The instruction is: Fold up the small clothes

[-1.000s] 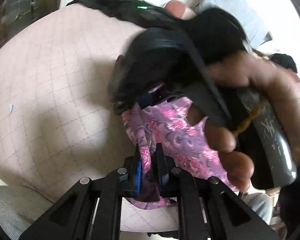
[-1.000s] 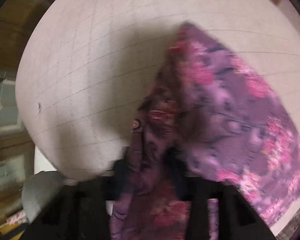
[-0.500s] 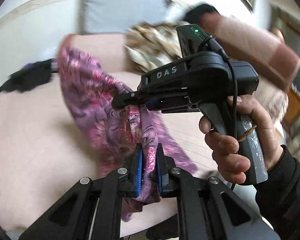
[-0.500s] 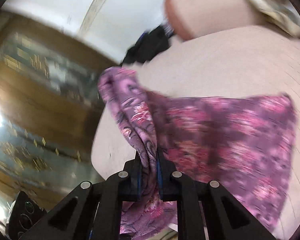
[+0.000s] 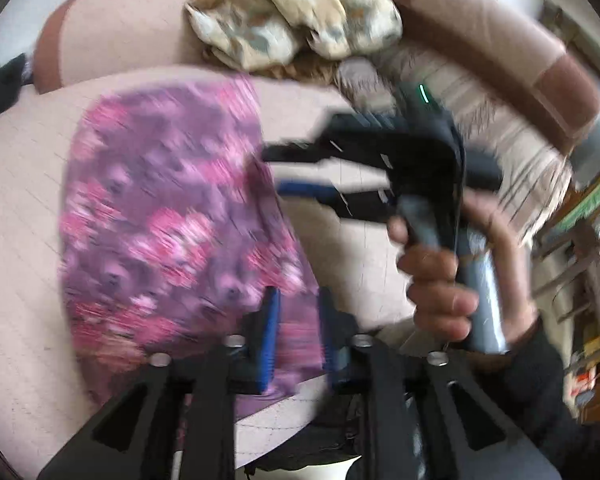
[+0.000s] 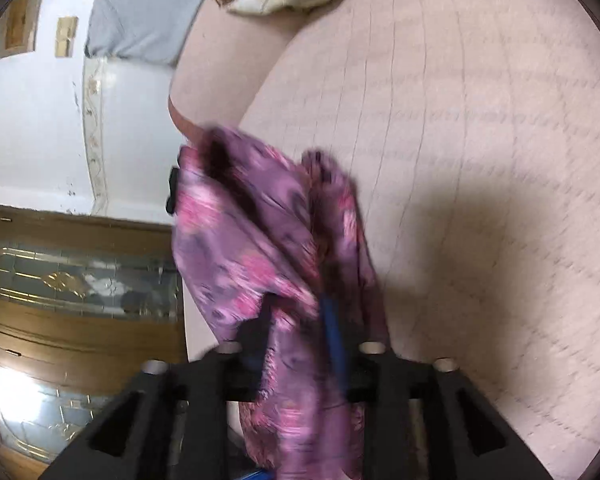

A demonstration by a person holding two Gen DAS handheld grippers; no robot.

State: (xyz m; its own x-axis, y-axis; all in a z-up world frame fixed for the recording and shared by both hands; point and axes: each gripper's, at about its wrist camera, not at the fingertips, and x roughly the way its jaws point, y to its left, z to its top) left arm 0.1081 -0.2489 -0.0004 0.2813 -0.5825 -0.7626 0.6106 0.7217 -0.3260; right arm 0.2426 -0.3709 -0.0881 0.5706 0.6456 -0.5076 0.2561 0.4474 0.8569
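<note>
A purple cloth with pink flowers lies spread on the pale pink sofa seat. My left gripper is at the cloth's near edge. Its jaws are opening and the fabric lies loose between the blue pads. A hand holds my right gripper at the cloth's right edge, its jaws also opening. In the right wrist view the cloth runs bunched between that gripper's parted fingers, and the pads do not press on it. Both views are blurred.
A crumpled beige patterned cloth lies at the back of the seat, beside a fringed pale blanket. A dark garment sits at the far left. Beyond the seat edge are a wooden glazed door and a grey pillow.
Both grippers were shut on the cloth and held it up. Now it lies spread on the seat and both pairs of jaws have parted. The left view has swung across the sofa.
</note>
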